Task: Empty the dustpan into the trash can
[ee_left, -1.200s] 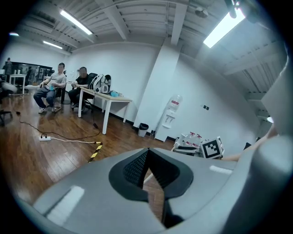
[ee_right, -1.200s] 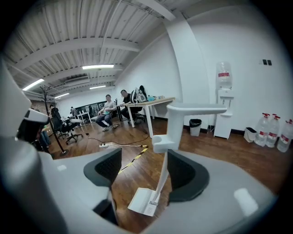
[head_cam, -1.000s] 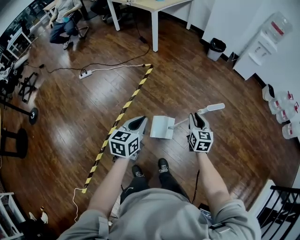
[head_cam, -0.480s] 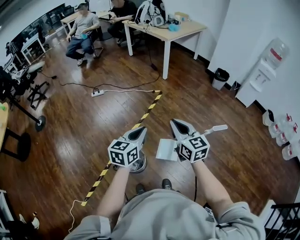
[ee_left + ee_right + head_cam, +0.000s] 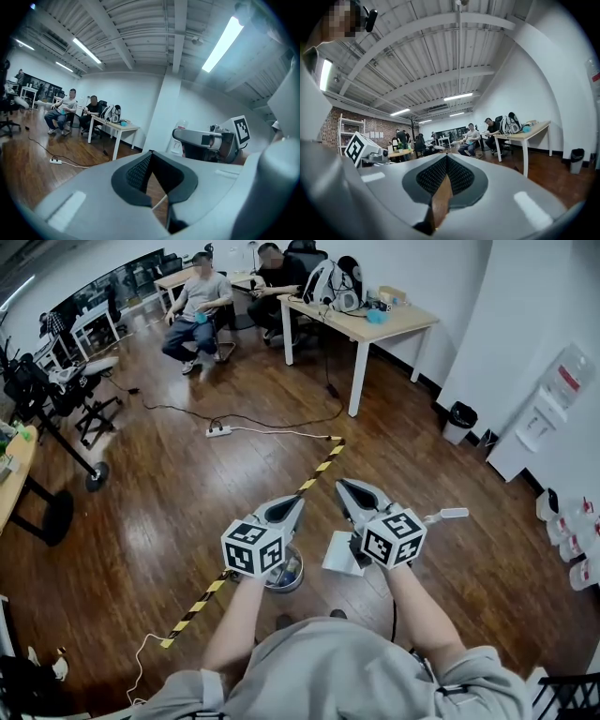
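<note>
1. Left gripper (image 5: pixel 296 502): the jaws are pressed together, with nothing between them.
2. Right gripper (image 5: pixel 343 486): the jaws are also pressed together, empty.
3. The dustpan (image 5: pixel 339 557) lies on the floor (image 5: pixel 169 521), partly behind the right gripper, at 3 o'clock from the can (image 5: pixel 289 576).

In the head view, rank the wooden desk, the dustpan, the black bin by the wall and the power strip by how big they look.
1. wooden desk, largest.
2. dustpan and black bin: they look much alike, and the dustpan sits nearer the camera, so I won't rank them.
3. power strip, smallest.
</note>
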The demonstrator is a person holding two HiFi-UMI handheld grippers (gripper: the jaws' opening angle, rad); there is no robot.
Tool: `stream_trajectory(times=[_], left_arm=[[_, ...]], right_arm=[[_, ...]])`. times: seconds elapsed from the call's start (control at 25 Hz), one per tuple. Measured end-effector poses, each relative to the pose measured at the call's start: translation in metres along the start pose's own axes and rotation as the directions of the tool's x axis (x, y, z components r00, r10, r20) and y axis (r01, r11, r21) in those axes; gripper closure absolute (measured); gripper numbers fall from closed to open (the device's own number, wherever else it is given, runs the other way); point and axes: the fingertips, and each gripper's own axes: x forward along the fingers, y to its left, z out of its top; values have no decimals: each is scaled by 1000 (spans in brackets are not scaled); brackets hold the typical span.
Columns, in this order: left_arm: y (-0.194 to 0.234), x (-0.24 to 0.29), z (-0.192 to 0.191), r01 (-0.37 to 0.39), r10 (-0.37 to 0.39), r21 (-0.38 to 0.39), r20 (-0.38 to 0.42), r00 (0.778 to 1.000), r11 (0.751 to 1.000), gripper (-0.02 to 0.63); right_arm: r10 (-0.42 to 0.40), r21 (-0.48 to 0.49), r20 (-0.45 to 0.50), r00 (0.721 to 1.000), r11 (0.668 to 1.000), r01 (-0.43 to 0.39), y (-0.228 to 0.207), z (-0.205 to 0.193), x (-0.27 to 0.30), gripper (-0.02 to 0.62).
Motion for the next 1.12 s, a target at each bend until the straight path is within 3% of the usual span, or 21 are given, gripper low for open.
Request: stream_trajectory(times=[1.12], left_arm=[[6,3,20,14,-15,22,32,999,1000,601]], right_arm=[[13,-1,26,1000,1000,-13,4,19,8,595]])
